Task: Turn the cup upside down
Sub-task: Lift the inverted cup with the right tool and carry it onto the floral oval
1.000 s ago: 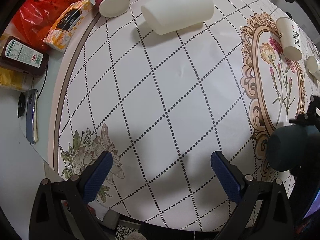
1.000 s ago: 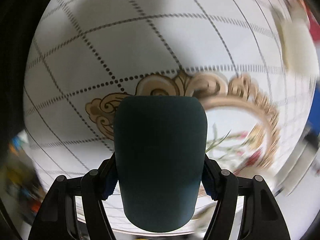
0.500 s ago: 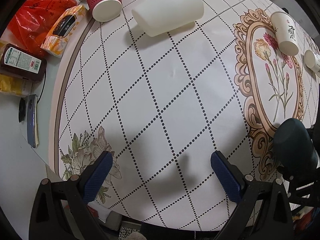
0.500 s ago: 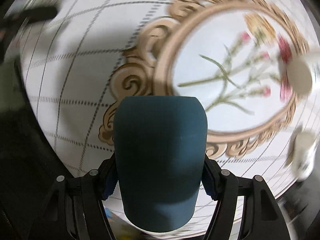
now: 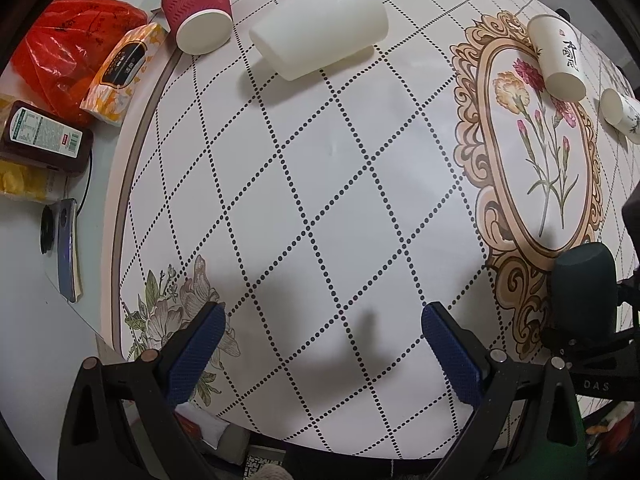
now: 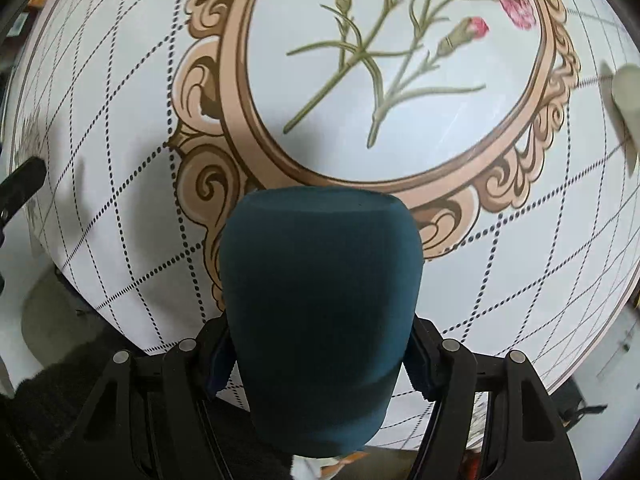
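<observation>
My right gripper (image 6: 316,356) is shut on a dark teal cup (image 6: 320,304) and holds it above the near edge of the patterned table, its closed flat end pointing away from the camera. The same cup (image 5: 582,288) shows at the right edge of the left wrist view, held in the air over the ornate gold frame print. My left gripper (image 5: 320,348) is open and empty above the checked part of the table (image 5: 320,184).
A large white cup (image 5: 320,32) lies on its side at the far end. A red paper cup (image 5: 198,8) stands beside it. Two white paper cups (image 5: 558,58) (image 5: 620,114) lie at the right. A tissue pack (image 5: 124,72), bottle (image 5: 40,140) and phone (image 5: 66,248) sit left.
My right gripper has swung round with the teal cup, so the gold frame and flower print now lie ahead of it. The left gripper has stayed open and almost still.
</observation>
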`<state>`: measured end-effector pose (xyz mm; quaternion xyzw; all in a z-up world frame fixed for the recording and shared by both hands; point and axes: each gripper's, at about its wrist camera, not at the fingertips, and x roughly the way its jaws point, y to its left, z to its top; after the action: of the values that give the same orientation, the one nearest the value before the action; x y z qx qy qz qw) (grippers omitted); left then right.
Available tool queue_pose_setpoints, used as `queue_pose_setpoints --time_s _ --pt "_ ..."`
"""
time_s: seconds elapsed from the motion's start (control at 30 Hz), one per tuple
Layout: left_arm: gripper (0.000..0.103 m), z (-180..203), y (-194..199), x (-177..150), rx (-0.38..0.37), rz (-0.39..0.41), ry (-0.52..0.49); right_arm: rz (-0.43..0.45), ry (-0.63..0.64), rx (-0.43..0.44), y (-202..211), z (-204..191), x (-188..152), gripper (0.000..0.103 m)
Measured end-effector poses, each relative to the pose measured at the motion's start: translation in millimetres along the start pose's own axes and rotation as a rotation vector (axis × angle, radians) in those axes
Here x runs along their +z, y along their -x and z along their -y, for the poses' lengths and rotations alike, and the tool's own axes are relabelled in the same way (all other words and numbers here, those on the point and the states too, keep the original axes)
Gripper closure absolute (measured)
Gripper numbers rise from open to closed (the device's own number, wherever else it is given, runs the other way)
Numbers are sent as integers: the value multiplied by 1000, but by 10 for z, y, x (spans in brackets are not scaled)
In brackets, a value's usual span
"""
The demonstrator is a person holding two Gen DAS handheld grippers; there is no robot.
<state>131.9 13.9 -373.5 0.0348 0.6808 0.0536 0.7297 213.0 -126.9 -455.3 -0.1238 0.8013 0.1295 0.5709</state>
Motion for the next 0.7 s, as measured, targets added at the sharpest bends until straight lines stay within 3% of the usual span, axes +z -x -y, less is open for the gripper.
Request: queue_pose_setpoints --time_s 0.13,0.2,0.3,0.5,0.6,0.7 --pt "2 25 40 -31 -1 4 -4 -29 -25 7 -122 -42 -132 31" --pt "2 24 54 -45 0 7 -4 -39 -32 15 -241 155 -121 30" --pt "2 28 72 -63 -1 9 -3 -33 -36 24 -155 214 -29 15" --pt "2 35 116 -96 -4 17 -2 -32 -35 11 -22 340 105 15" --pt "2 65 139 -133 -9 16 -2 -42 -32 -3 -7 374 194 17" --pt "2 33 97 -124 -14 6 -1 -38 -29 13 -48 346 431 32"
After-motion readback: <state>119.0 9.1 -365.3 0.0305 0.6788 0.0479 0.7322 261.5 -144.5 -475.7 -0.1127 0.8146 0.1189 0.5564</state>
